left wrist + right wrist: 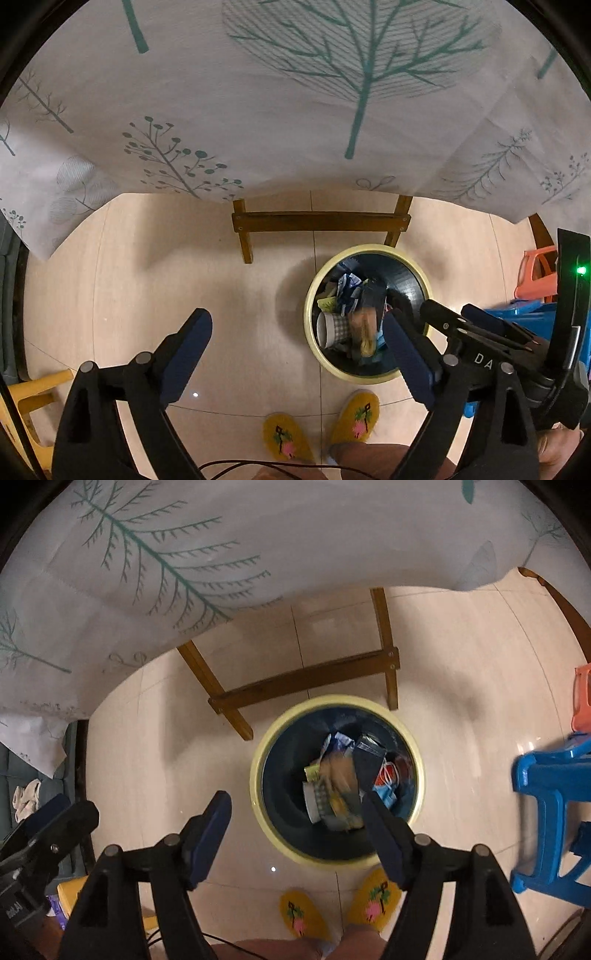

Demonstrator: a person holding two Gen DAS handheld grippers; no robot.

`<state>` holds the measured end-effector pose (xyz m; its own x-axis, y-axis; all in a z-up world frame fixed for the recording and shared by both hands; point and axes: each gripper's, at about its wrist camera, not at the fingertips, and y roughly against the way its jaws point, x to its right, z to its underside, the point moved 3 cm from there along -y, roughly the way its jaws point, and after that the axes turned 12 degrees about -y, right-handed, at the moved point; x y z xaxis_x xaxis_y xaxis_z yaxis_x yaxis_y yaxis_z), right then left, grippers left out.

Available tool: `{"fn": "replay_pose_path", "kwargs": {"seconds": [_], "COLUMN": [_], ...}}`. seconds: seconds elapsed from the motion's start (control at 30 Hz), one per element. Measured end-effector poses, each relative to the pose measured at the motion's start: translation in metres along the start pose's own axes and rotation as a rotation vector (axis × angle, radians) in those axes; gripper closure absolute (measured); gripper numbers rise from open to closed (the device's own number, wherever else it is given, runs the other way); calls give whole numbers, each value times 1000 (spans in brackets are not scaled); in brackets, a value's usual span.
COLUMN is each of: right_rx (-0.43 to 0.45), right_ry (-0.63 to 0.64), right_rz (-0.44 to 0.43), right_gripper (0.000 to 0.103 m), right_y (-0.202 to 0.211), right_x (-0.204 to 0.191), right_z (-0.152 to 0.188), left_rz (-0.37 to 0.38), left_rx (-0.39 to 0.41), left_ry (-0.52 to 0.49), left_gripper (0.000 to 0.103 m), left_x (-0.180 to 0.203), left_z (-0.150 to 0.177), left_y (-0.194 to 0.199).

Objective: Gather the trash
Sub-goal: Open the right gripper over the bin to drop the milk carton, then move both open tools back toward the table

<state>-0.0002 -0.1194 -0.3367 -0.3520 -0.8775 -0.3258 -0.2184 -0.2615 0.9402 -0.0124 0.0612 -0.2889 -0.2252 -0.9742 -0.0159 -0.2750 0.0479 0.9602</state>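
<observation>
the round dark waste bin with a pale yellow rim (258, 771) stands on the beige tiled floor (461, 672), just in front of the person's yellow embroidered slippers (373, 897), so anything let go above drops straight in. crumpled wrappers and a paper cup (316, 799) already lie inside, blurred, perhaps freshly fallen. the right tongs (295, 821) hang released and empty over its rim. the left tongs (297, 341) beside it are spread wide too, holding nothing. the tree-print tablecloth (295, 110) overhangs behind.
</observation>
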Motion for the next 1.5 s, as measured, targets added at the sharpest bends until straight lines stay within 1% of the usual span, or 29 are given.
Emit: {"fn": "replay_pose_path", "kwargs": {"seconds": [0.13, 0.2, 0.27, 0.43, 0.7, 0.87, 1.03, 1.13, 1.37, 1.5], "right_rx": [17, 33, 51, 56, 41, 51, 86, 131, 247, 307], "right_ry": [-2, 6, 14, 9, 18, 53, 107, 147, 208, 214], "right_rz": [-4, -5, -6, 2, 10, 10, 24, 12, -42, -68], "right_gripper": [29, 25, 23, 22, 22, 22, 22, 22, 22, 22], "right_y": [10, 20, 32, 56, 129, 180, 224, 255, 324, 361], "right_x": [-3, -5, -6, -5, -16, -31, -49, -60, -86, -96], "right_z": [-5, -7, -8, -8, -3, -4, -12, -20, -42, -52], "left_rz": [-7, -12, -15, -17, -9, -7, -23, -35, -47, -51], "left_rx": [12, 22, 25, 16, -18, -9, 44, 96, 207, 269], "left_ry": [-3, -8, -7, -1, -23, -29, -33, -27, 1, -3], "left_gripper": [10, 9, 9, 9, 9, 9, 9, 9, 9, 9], "left_x": [-1, -2, -1, -2, 4, 5, 3, 1, -3, 5], "left_z": [-3, -5, -7, -9, -18, -30, -48, -63, -89, -101], "left_y": [11, 17, 23, 50, 115, 161, 210, 240, 304, 337]}}
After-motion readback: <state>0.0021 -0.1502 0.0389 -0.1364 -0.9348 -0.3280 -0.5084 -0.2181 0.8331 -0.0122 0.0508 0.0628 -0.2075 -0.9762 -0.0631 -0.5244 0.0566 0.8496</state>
